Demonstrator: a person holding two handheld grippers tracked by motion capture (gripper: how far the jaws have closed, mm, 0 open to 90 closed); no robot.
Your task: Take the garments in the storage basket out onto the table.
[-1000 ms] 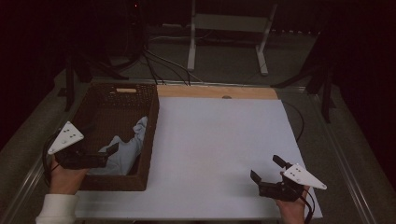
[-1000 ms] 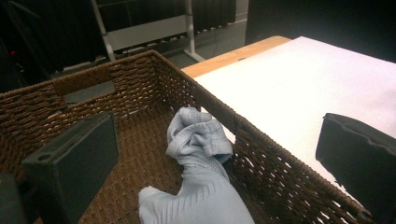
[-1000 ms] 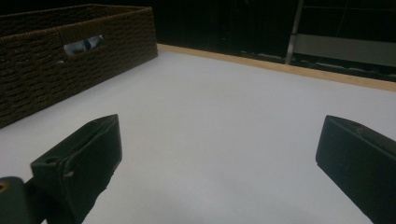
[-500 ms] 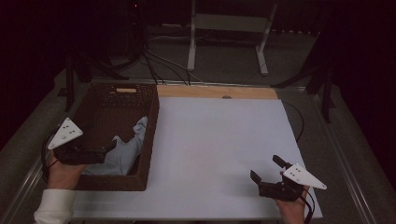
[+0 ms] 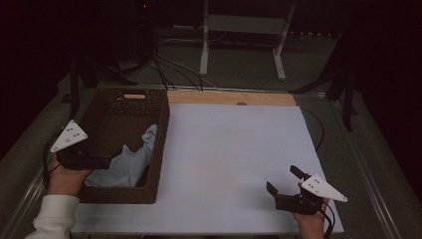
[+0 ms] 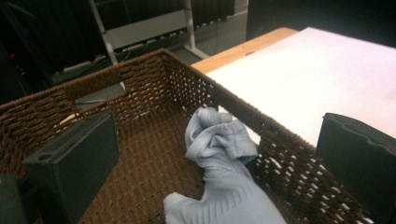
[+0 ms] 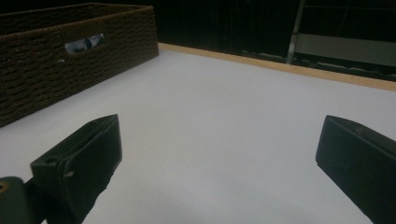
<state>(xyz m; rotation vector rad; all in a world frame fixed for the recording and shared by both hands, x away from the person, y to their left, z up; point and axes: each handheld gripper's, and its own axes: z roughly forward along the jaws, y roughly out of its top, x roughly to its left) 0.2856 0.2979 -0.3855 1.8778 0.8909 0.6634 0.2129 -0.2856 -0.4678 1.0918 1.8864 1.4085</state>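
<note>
A crumpled light blue-grey cloth (image 5: pixel 127 164) lies in the near right part of a brown wicker basket (image 5: pixel 161 124) at the table's left. My left gripper (image 5: pixel 107 162) hovers inside the basket just left of the cloth, open and holding nothing. In the left gripper view the cloth (image 6: pixel 224 182) lies below and between the wide-apart jaws of that gripper (image 6: pixel 217 158), against the basket wall (image 6: pixel 140 88). My right gripper (image 5: pixel 283 180) is open over the white board's near right corner. In its own view the right gripper (image 7: pixel 219 163) has bare board between its jaws.
The white board (image 5: pixel 234 149) covers the table right of the basket, with a wooden strip (image 5: pixel 229 97) along its far edge. Cables and a metal stand (image 5: pixel 204 45) lie beyond the table. The right gripper view shows the basket's side (image 7: pixel 70 60) with a handle slot.
My left gripper has drawn back slightly to the left and lifted a little from the cloth, which stays in the basket. The right gripper has not moved.
</note>
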